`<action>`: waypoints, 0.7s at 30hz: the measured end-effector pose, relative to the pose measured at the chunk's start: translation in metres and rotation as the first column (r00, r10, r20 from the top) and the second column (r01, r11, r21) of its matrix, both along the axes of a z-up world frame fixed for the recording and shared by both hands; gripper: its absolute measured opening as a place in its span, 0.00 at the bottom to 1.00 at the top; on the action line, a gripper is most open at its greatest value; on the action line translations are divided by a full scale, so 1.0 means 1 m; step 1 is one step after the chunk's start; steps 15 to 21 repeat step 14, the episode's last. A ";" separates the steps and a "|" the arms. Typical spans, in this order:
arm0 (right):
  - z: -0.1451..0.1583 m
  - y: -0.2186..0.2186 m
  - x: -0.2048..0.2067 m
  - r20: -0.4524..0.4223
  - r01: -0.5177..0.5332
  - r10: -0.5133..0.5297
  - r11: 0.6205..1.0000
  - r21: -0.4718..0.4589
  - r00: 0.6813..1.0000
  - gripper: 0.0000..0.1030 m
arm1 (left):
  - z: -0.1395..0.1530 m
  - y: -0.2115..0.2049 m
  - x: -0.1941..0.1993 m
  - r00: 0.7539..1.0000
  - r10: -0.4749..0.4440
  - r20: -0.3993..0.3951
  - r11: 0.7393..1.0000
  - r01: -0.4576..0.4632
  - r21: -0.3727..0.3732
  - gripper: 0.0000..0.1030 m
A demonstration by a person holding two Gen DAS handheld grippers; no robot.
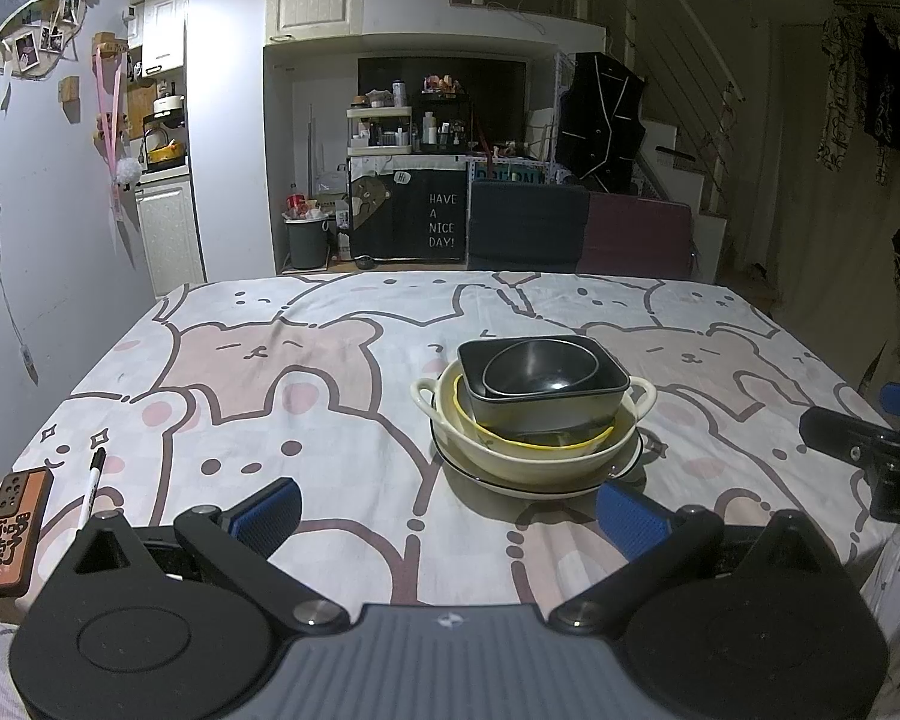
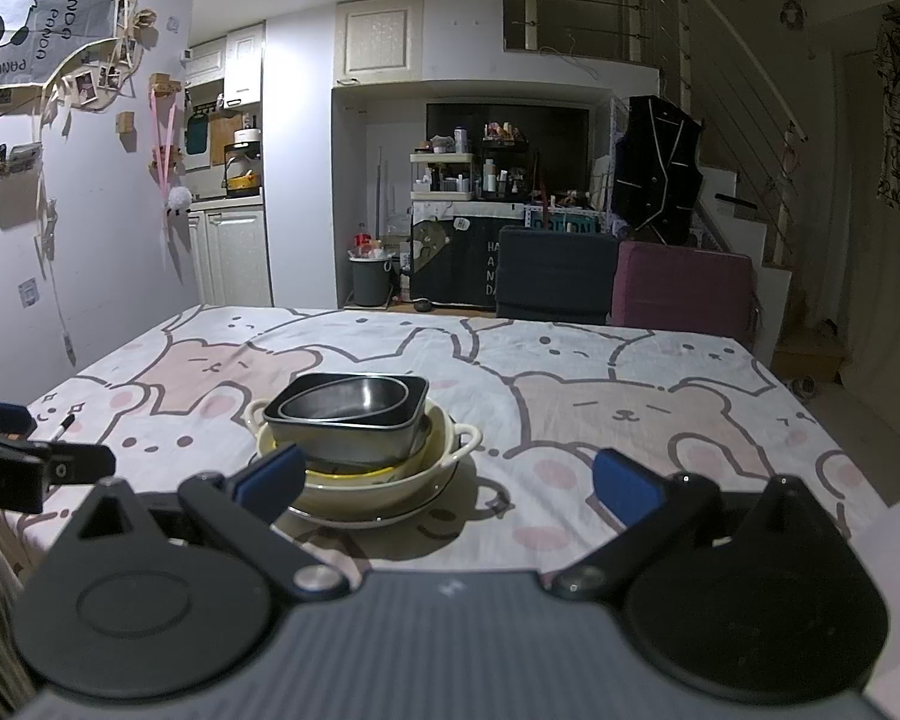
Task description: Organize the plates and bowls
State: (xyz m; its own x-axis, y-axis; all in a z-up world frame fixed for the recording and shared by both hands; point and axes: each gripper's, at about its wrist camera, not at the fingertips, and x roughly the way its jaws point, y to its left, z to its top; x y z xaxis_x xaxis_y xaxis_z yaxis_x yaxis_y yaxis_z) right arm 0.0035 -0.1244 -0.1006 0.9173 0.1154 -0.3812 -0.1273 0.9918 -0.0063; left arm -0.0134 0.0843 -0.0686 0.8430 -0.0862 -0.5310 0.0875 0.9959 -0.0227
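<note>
cream two-handled bowl (image 1: 534,450) sits on a white plate with a dark rim (image 1: 510,483), near the middle of the table (image 1: 330,360), a bit toward the near edge. inside the cream bowl a yellow-rimmed bowl (image 1: 531,443), in that a dark square bowl (image 1: 540,384), and in that a dark round bowl (image 1: 540,367). all nested in one stack, upright, the square bowl slightly tilted. table carries a cloth with a bear print.

left gripper (image 1: 447,510) hovers low over the near edge, jaws spread wide, nothing between the blue pads (image 1: 270,513); stack sits just ahead, toward its right finger. right gripper (image 2: 450,480) also at the near edge, jaws released and wide apart, empty; stack is ahead by its left finger, which overlaps the cream bowl's rim in the right wrist view; cannot tell if it touches.

near left corner: black marker (image 1: 93,483) and, just beside it, a brown phone case with characters (image 1: 12,531). past the far edge a dark chair (image 1: 528,225) and a maroon chair (image 1: 636,234) side by side.
</note>
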 end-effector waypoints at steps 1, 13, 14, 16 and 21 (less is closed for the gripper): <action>0.000 0.000 0.000 0.000 0.001 -0.001 1.000 0.000 1.000 1.00 | 0.000 0.000 0.000 1.000 0.000 0.000 1.000 0.000 0.000 1.00; 0.000 0.000 0.000 -0.001 -0.001 0.001 1.000 -0.001 1.000 1.00 | -0.003 -0.002 0.000 1.000 0.012 -0.005 1.000 -0.012 0.001 1.00; 0.000 0.000 0.000 0.000 0.000 0.000 1.000 -0.001 1.000 1.00 | -0.003 -0.001 0.000 1.000 0.010 -0.004 1.000 -0.010 -0.001 1.00; 0.000 0.000 0.000 0.000 0.000 0.000 1.000 -0.001 1.000 1.00 | -0.003 -0.001 0.000 1.000 0.010 -0.004 1.000 -0.010 -0.001 1.00; 0.000 0.000 0.000 0.000 0.000 0.000 1.000 -0.001 1.000 1.00 | -0.003 -0.001 0.000 1.000 0.010 -0.004 1.000 -0.010 -0.001 1.00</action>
